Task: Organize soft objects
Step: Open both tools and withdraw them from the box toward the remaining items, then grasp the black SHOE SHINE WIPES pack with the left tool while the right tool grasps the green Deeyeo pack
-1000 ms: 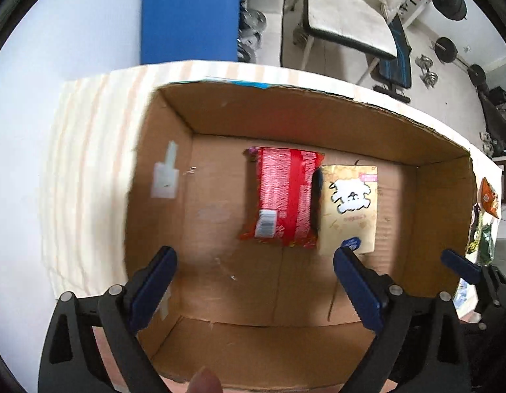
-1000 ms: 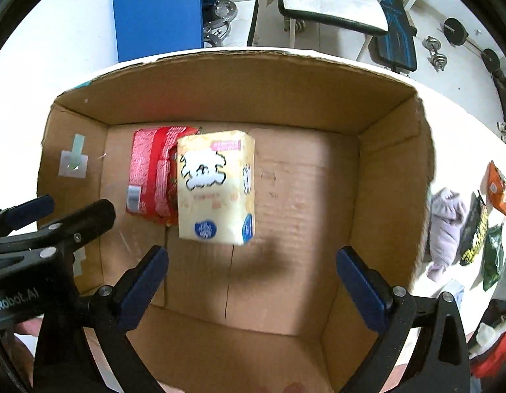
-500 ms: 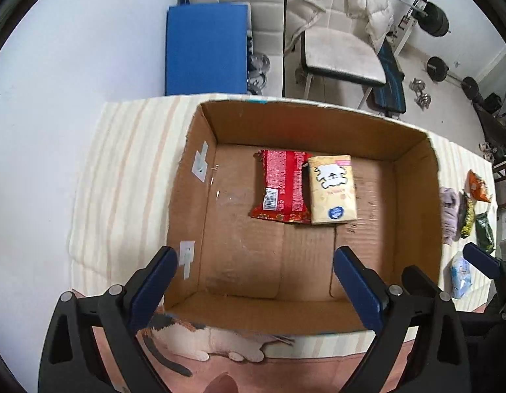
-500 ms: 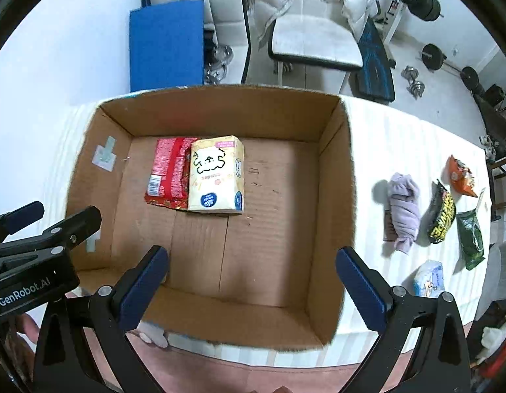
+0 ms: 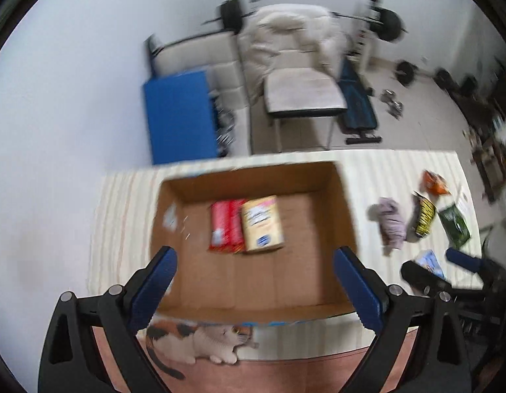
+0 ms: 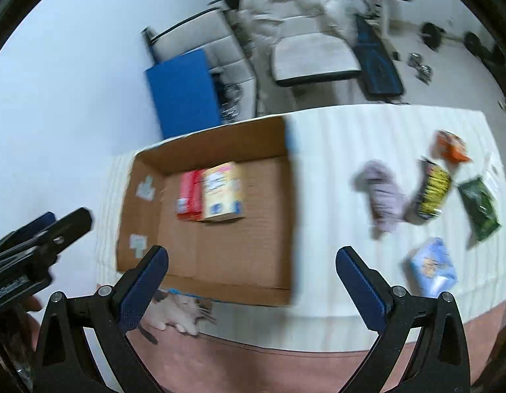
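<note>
An open cardboard box (image 5: 346, 216) (image 6: 289, 229) sits on the striped table. Inside lie a red packet (image 5: 225, 226) (image 6: 188, 196) and a yellow tissue pack (image 5: 262, 223) (image 6: 221, 191), side by side. To the right of the box lie a grey cloth (image 5: 392, 226) (image 6: 382, 196), a black-yellow bag (image 5: 423, 217) (image 6: 433, 191), a green bag (image 5: 454, 226) (image 6: 478, 208), an orange bag (image 5: 434, 183) (image 6: 451, 147) and a blue pack (image 5: 428, 260) (image 6: 433, 267). My left gripper (image 5: 254, 286) is open and empty, high above the box's near edge. My right gripper (image 6: 253, 288) is open and empty, above the box's right side.
A cat picture (image 5: 200, 340) marks the table's near edge. Behind the table stand a blue panel (image 5: 180, 118), a white chair (image 5: 302, 95) and gym weights on the floor. The left gripper shows at the left of the right wrist view (image 6: 40, 239).
Both grippers have pulled up and back from inside the box and swung rightward. The loose items to the right of the box have come into view. Both stay open and empty.
</note>
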Demonstrator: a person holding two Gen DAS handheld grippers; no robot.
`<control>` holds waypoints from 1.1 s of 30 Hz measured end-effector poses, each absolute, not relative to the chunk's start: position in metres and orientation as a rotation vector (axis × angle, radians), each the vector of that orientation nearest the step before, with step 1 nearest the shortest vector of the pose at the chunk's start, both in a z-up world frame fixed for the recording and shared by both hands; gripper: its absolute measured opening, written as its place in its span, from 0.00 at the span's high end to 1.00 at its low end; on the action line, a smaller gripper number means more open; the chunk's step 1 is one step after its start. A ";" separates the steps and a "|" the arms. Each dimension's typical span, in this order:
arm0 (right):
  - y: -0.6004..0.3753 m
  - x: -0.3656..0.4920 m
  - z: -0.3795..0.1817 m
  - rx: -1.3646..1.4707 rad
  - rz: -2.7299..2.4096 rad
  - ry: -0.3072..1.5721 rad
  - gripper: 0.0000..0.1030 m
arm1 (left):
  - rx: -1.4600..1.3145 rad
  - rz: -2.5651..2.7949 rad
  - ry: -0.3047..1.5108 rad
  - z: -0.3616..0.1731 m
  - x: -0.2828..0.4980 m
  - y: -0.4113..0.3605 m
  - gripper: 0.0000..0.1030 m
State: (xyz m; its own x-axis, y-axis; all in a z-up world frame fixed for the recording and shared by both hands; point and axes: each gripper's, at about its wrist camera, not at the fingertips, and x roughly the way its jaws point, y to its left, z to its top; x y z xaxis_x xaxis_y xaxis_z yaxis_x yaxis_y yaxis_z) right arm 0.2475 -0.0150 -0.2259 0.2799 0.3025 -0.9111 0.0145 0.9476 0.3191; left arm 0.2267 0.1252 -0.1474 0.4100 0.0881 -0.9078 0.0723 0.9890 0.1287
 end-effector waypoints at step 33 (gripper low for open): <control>-0.355 0.349 -0.465 0.096 -0.017 1.803 0.27 | 0.698 -0.473 1.693 -0.433 0.343 -0.278 0.06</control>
